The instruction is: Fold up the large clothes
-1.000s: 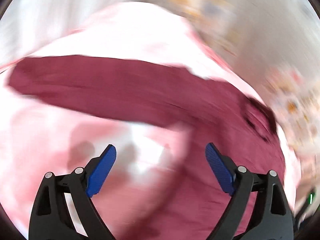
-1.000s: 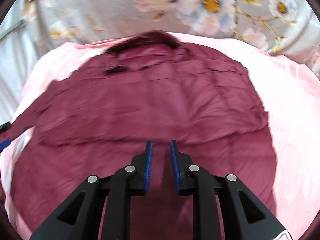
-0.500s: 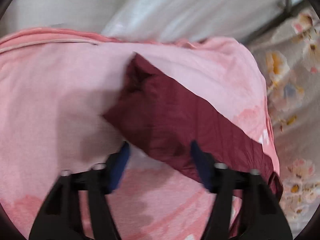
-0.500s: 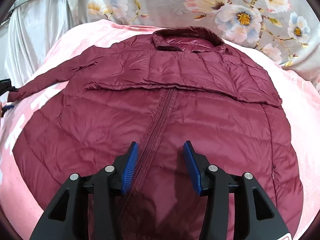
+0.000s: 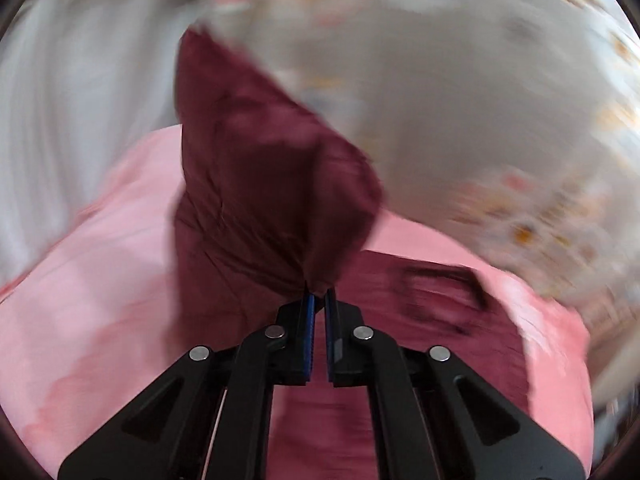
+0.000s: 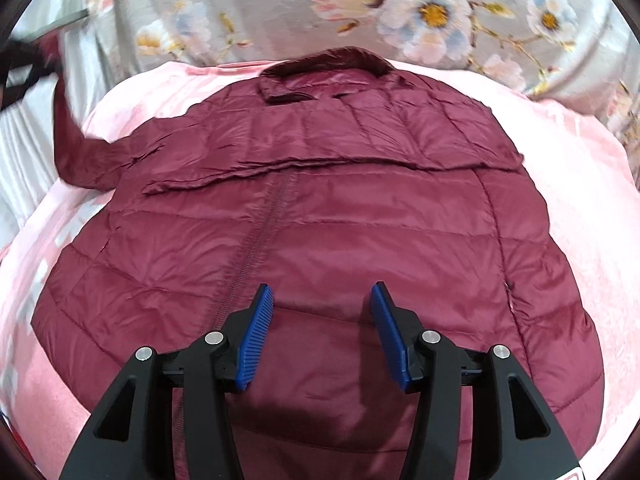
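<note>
- The maroon quilted jacket (image 6: 344, 216) lies front-up and spread flat on a pink blanket (image 6: 576, 184), its collar (image 6: 328, 66) at the far edge and the zipper (image 6: 256, 240) running down the middle toward the camera.
- 1 sleeve (image 6: 72, 136) is lifted off the blanket at the left of the right wrist view; the other sleeve lies folded across the chest, its edge forming a ridge over the zipper.
- In the blurred left wrist view the same sleeve (image 5: 256, 184) stands up as a tall peak of maroon cloth over the pink blanket (image 5: 80, 300).
- Behind the blanket hangs a grey floral cloth (image 6: 400, 8), with pale white fabric (image 6: 24, 128) at the left.
- Nothing lies on top of the jacket's body.
- The left claw (image 5: 319, 300) is clenched on the sleeve, cloth pinched between its blue pads.
- The right claw (image 6: 322, 312) is released, its jaws about half apart above the jacket's lower front, gripping nothing.
</note>
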`<action>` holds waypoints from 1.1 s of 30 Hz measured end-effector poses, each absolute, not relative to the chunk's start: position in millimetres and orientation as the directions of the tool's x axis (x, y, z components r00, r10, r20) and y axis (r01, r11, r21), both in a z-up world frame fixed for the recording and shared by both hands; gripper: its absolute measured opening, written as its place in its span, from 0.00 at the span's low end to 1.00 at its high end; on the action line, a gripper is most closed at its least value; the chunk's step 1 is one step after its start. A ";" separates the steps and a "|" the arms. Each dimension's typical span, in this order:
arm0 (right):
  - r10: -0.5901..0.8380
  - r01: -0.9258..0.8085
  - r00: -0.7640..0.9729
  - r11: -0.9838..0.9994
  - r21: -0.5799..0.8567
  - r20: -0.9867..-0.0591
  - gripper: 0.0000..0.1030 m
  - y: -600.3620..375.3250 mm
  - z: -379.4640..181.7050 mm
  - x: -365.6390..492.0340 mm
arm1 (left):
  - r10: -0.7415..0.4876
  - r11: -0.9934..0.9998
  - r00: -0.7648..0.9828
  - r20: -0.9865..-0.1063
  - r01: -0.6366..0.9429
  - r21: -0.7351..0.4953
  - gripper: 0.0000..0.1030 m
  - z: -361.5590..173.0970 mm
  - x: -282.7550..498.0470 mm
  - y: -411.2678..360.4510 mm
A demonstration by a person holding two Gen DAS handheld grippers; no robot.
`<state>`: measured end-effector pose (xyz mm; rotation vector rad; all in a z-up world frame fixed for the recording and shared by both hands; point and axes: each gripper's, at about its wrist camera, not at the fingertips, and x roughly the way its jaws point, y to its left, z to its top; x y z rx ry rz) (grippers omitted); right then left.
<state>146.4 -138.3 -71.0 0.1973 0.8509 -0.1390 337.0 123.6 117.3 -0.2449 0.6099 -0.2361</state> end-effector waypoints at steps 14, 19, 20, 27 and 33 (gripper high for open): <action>-0.097 0.356 0.661 0.913 0.197 -0.744 0.55 -232.1 -60.2 121.7 | -0.519 0.841 0.523 -0.676 0.454 -0.295 0.62 4.1 304.7 -110.8; 0.011 0.329 0.695 0.884 0.332 -0.719 0.62 -258.3 -46.3 155.8 | -0.524 0.852 0.573 -0.630 0.351 -0.389 0.77 8.0 309.4 -31.7; 0.041 0.317 0.703 0.875 0.365 -0.710 0.64 -260.1 -44.0 165.5 | -0.513 0.857 0.587 -0.626 0.311 -0.410 0.77 7.7 313.0 -13.7; 0.178 0.250 0.701 0.846 0.471 -0.691 0.64 -246.5 -47.2 252.8 | -0.451 0.832 0.611 -0.651 0.025 -0.554 0.77 -20.5 355.5 98.8; 0.191 0.234 0.617 0.882 0.409 -0.763 0.01 -234.6 -75.1 306.3 | -0.460 0.790 0.602 -0.653 -0.060 -0.611 0.76 -43.7 362.5 135.5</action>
